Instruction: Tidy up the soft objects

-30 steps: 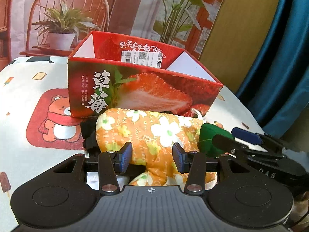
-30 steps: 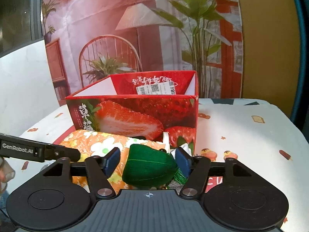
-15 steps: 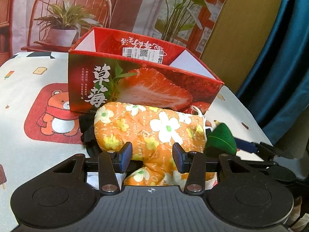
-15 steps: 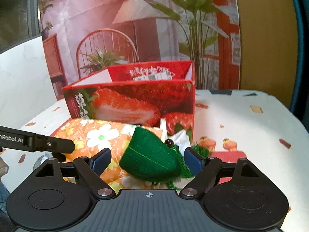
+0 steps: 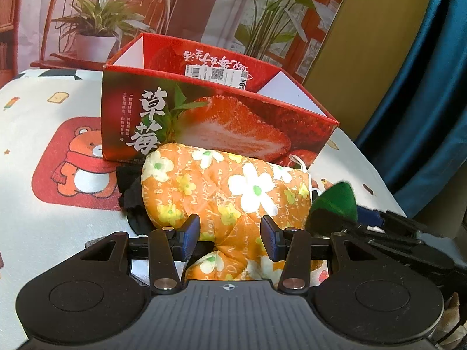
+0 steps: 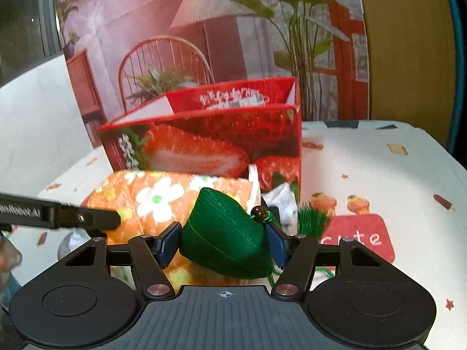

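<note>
An orange flowered oven mitt [image 5: 233, 186] lies in front of the red strawberry box [image 5: 219, 122], and my left gripper [image 5: 230, 233] is shut on its near end. The mitt [image 6: 157, 195] also shows in the right wrist view, with a left finger [image 6: 87, 218] reaching in from the left. A green woven pouch [image 6: 219, 227] with a bead and tassel sits between the pads of my right gripper [image 6: 223, 240]. Its jaws are closing and both pads touch the pouch. From the left wrist view the pouch [image 5: 335, 201] sits to the right of the mitt.
The open-topped box [image 6: 204, 143] stands just behind both items. A black cloth [image 5: 131, 186] lies under the mitt's left end, and a white crumpled item [image 6: 280, 201] is by the box's corner. The bear-print tablecloth [image 5: 73, 160] stretches left. A blue curtain [image 5: 423, 116] hangs past the table's right edge.
The right jaws spread wider around the green pouch, then came back in against it. The pouch shifted a little between them. The left gripper kept its hold on the mitt.
</note>
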The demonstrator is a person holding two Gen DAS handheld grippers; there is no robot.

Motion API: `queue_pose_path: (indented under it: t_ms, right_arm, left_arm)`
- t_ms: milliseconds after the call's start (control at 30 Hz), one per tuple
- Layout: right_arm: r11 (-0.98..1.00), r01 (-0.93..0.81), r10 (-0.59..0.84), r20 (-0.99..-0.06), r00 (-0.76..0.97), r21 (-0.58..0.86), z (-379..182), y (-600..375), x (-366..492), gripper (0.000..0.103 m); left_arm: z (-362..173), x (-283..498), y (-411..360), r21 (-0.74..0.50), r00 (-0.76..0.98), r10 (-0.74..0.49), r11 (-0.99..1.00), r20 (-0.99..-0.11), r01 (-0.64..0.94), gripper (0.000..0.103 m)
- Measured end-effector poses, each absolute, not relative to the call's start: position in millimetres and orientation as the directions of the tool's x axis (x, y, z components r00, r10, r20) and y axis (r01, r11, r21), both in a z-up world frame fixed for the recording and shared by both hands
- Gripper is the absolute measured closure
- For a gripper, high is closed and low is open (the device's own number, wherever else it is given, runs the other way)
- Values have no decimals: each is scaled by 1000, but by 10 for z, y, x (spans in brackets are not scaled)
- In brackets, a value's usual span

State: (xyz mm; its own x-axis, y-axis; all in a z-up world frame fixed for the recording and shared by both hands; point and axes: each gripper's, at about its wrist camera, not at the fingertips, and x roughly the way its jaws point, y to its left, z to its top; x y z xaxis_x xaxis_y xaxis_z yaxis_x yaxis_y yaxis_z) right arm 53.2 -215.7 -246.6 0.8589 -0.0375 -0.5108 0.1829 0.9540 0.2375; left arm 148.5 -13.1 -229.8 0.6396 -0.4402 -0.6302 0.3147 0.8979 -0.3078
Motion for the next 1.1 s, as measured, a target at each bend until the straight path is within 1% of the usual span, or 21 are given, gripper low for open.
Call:
queue_pose_path:
  t_ms: [100, 267, 333, 500, 600, 700, 800, 900, 1000, 1033, 1100]
  right_arm:
    - [962, 149, -21, -482, 876, 229, -2389, -2111, 571, 45]
    - [990, 45, 17, -428, 904, 133, -2295, -1926, 798, 45]
    - [994, 11, 35, -427, 903, 106, -2301, -1856, 928, 45]
    - [994, -19, 64, -461, 885, 104, -2414, -1746, 1127, 44]
    - [994, -20, 68, -458, 887, 108, -2448, -1738, 1116, 44]
    - [993, -20, 74, -457, 886, 121, -2461, -1752, 1111, 44]
    - [993, -23, 73, -458, 886, 114, -2470, -1747, 1102, 43]
    - [993, -23, 73, -457, 886, 115, -2469, -1741, 1104, 43]
    - [993, -25, 76, -455, 887, 118, -2472, -1743, 1100, 43]
    - [993, -27, 77, -454, 888, 115, -2471, -1742, 1094, 43]
    - [993, -33, 80, -456, 886, 110, -2472, -1740, 1082, 39]
  left_arm:
    - [-2304, 1506, -104, -325, 635, -448, 894, -629, 308, 55]
    - [-2277, 1541, 35, -380, 645, -454, 887, -615, 262, 56]
    - [-2242, 1540, 89, -387, 661, -441, 890, -607, 239, 56]
    - [-2104, 1560, 188, -384, 701, -413, 899, -582, 211, 56]
    - [-2011, 1602, 132, -371, 708, -422, 897, -566, 238, 57]
    - [-1930, 1662, -21, -367, 680, -470, 879, -562, 304, 56]
    - [-1914, 1735, -175, -396, 626, -532, 845, -570, 358, 56]
    - [-1929, 1768, -337, -351, 614, -534, 845, -580, 404, 56]
    - [-2004, 1820, -458, -292, 604, -503, 860, -618, 417, 56]
    - [-2038, 1852, -464, -300, 593, -502, 861, -630, 411, 56]
    - [-2086, 1902, -441, -353, 572, -530, 847, -626, 398, 56]
